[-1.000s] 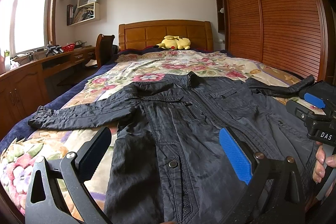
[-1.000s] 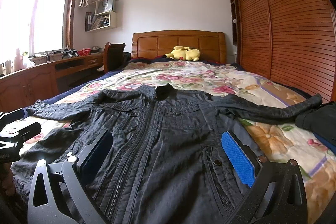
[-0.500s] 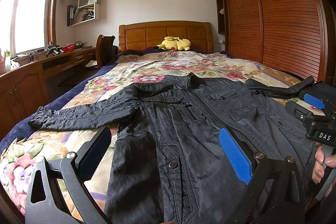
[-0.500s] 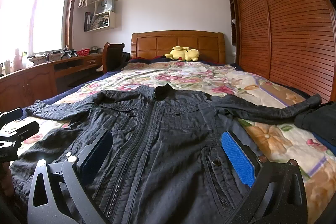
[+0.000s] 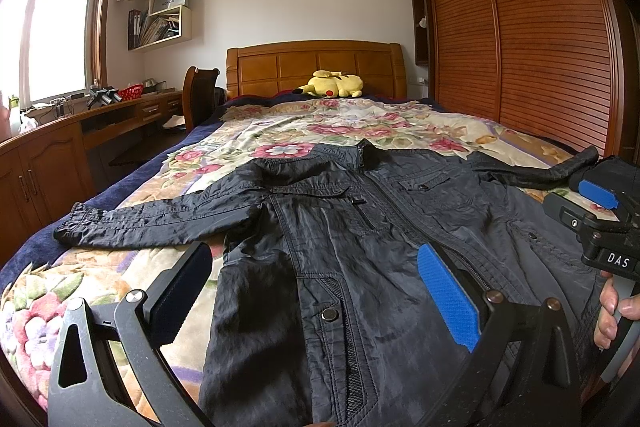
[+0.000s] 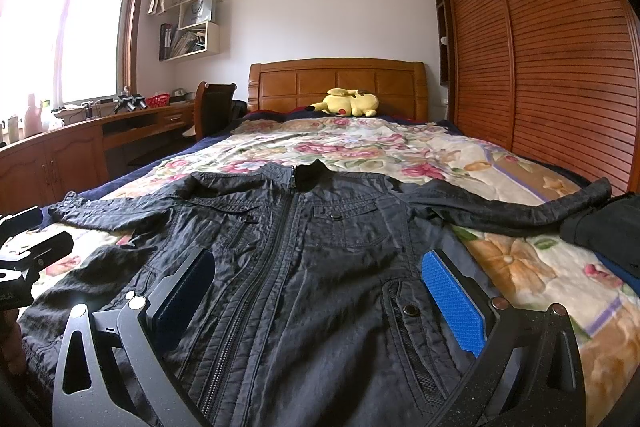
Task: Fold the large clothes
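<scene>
A dark zip-up jacket (image 5: 360,227) (image 6: 320,247) lies spread flat, front up, on the floral bedspread (image 5: 320,123) (image 6: 360,147), both sleeves stretched out to the sides. My left gripper (image 5: 316,283) hovers open over the jacket's lower left front, nothing between its fingers. My right gripper (image 6: 320,287) hovers open above the lower front near the zip, also holding nothing. The right gripper (image 5: 600,223) shows at the right edge of the left wrist view, a hand (image 5: 612,311) on its handle. The left gripper's body (image 6: 24,255) shows at the left edge of the right wrist view.
A yellow plush toy (image 5: 332,87) (image 6: 352,103) lies by the wooden headboard (image 5: 316,67). A dark folded garment (image 6: 604,227) rests on the bed's right side by the sleeve end. A desk (image 5: 60,147) and chair (image 5: 200,95) stand left; slatted wardrobe doors (image 5: 520,47) line the right.
Almost nothing has changed. Both views shift very slightly; the jacket lies the same and both grippers stay open.
</scene>
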